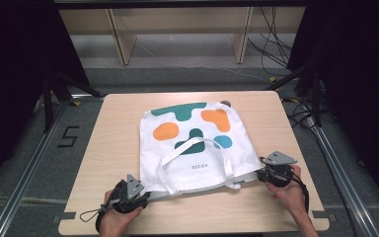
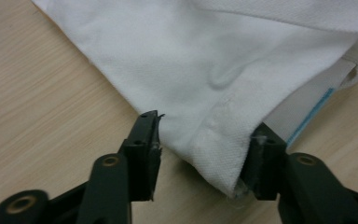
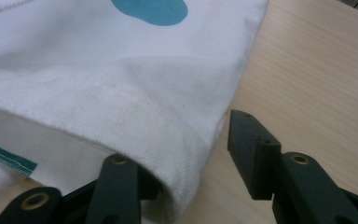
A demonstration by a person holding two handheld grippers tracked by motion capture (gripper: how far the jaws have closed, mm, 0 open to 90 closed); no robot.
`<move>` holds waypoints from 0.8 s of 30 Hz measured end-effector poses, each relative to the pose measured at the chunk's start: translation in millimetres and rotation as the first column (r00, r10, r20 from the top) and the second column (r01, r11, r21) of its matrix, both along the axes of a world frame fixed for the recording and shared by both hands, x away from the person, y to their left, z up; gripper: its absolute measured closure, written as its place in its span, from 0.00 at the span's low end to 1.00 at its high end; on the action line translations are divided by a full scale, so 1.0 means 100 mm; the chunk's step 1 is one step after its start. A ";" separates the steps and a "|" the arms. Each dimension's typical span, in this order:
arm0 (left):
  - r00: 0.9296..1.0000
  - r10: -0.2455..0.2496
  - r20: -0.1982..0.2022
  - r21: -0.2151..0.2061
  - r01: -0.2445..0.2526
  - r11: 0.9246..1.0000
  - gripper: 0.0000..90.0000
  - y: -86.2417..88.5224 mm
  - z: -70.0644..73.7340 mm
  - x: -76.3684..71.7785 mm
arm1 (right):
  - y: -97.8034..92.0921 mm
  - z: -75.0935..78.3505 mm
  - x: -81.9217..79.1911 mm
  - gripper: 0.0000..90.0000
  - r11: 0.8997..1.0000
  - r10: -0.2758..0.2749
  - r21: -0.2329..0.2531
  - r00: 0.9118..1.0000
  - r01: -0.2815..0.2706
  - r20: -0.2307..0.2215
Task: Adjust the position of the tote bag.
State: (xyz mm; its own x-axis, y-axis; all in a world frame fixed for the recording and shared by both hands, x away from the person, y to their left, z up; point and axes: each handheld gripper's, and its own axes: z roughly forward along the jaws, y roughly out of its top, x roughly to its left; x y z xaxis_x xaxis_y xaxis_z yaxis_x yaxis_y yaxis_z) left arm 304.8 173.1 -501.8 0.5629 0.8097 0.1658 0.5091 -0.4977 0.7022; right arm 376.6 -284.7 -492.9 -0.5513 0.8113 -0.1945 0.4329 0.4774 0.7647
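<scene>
white cloth bag [image 1: 195,148] lies flat near the middle of the table [image 1: 108,143], printed side up with green, orange and blue blobs, its mouth toward the person and its two straps [image 1: 187,150] flopped loose over the front panel. left gripper [image 1: 140,195] sits at the near left corner of the mouth, right gripper [image 1: 265,174] at the near right corner, a hand behind each. left gripper view: jaws stand apart with the hemmed corner [image 2: 223,154] of the bag between them; the right-hand jaw touches the hem edge, the other is beside the cloth, not pressing it. not clamped yet. right gripper view: jaws also spread; one looks tucked under the top layer at the hem [image 3: 168,140], the other stands off over bare table, clear of the cloth. so both tongs open, nothing held. a pale inner layer with a blue-green stitched edge [image 2: 307,119] shows inside the mouth. handling judgement: thin woven cotton, light, limp, no stiffness of its own, so it will sag and fold wherever unsupported; the weave should not be slippery against the pads and nothing here is fragile. best hold looks like the doubled hem at each mouth corner, where the cloth is thickest and stitched. risk: catching one layer on one side and both on the other, which would skew the lift. straps may trail and snag.
</scene>
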 end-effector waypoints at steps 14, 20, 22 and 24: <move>0.994 -0.094 0.057 -0.014 0.095 0.995 0.91 0.07 0.10 0.08 | 0.04 0.13 -0.05 0.88 0.999 0.011 0.040 0.999 -0.013 0.047; 0.993 -0.095 0.072 -0.049 0.099 0.994 0.93 0.13 0.22 0.05 | 0.02 0.22 -0.14 0.88 0.996 0.020 0.082 0.998 -0.024 0.059; 0.993 -0.083 0.080 -0.087 0.089 0.992 0.93 0.14 0.26 0.04 | 0.02 0.25 -0.18 0.88 0.993 0.009 0.115 0.999 -0.015 0.051; 0.994 -0.076 0.084 -0.100 0.084 0.991 0.93 0.14 0.27 0.03 | 0.01 0.27 -0.18 0.88 0.994 0.018 0.107 0.998 -0.025 0.065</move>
State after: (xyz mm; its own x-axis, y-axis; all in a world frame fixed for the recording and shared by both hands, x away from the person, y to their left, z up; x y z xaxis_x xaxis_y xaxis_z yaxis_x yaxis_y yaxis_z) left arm 307.3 187.2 -475.3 0.6151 0.7775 0.1309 0.4104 -0.4574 0.7889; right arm 358.9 -283.6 -466.0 -0.5584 0.8173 -0.1422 0.3715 0.3996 0.8380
